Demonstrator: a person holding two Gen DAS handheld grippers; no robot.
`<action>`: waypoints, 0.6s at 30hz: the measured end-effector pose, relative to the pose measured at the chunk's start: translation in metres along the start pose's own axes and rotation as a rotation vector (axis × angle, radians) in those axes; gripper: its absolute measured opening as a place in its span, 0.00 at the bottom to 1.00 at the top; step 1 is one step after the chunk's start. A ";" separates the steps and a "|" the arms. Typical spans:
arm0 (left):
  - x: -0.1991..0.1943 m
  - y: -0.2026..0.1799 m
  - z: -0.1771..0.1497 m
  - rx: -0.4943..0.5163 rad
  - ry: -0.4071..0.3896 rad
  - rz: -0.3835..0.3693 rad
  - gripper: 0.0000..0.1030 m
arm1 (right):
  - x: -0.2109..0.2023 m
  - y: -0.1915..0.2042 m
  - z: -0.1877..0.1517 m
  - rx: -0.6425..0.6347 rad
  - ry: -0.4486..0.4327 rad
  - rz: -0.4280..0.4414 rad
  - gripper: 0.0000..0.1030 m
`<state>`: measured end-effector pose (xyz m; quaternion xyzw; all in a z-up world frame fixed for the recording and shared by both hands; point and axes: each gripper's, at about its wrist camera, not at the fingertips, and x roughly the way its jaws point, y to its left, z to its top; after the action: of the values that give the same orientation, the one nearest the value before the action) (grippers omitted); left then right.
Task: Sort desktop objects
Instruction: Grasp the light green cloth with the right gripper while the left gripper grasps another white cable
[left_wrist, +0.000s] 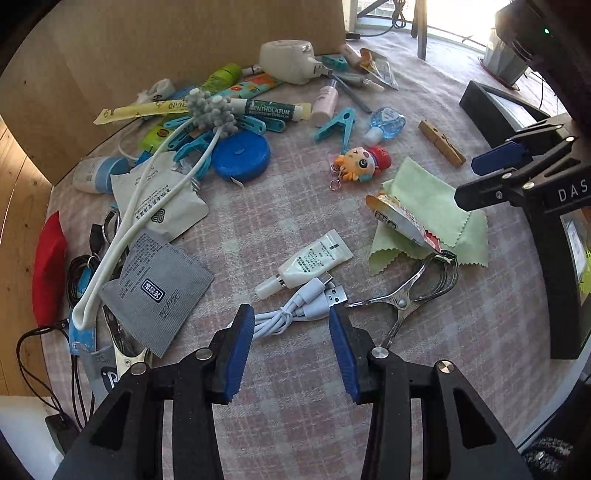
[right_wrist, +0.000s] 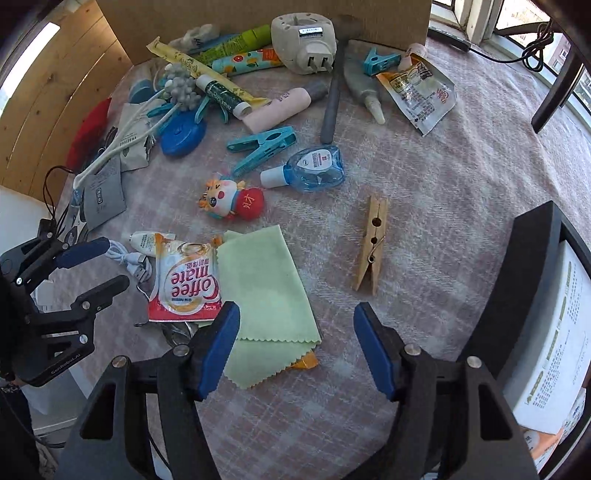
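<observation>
My left gripper is open and empty, its tips just short of a coiled white USB cable; a small white tube and a metal clip lie beside it. It also shows in the right wrist view. My right gripper is open and empty, low over the cloth-covered table, beside a green cloth and a Coffee mate sachet. A wooden clothespin lies just ahead of it. The right gripper shows in the left wrist view, above the green cloth.
A heap of tubes, pegs, a blue tape measure, a plug-in device and sachets lies against a cardboard wall. A cartoon keychain, a blue bottle and a teal peg lie mid-table. A black tray stands right.
</observation>
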<state>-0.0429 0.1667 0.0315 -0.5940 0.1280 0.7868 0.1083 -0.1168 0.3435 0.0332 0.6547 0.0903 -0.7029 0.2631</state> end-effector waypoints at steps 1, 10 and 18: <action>0.003 0.001 0.001 0.008 0.011 -0.005 0.39 | 0.003 0.000 0.002 0.000 0.004 -0.003 0.61; 0.015 0.002 0.005 0.044 0.050 -0.069 0.41 | 0.016 0.015 0.014 -0.071 0.023 -0.102 0.61; 0.013 -0.002 0.002 0.059 0.037 -0.006 0.19 | 0.016 0.051 -0.002 -0.200 -0.031 -0.175 0.15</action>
<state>-0.0472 0.1696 0.0188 -0.6054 0.1516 0.7712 0.1259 -0.0908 0.2973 0.0284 0.6040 0.2126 -0.7206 0.2661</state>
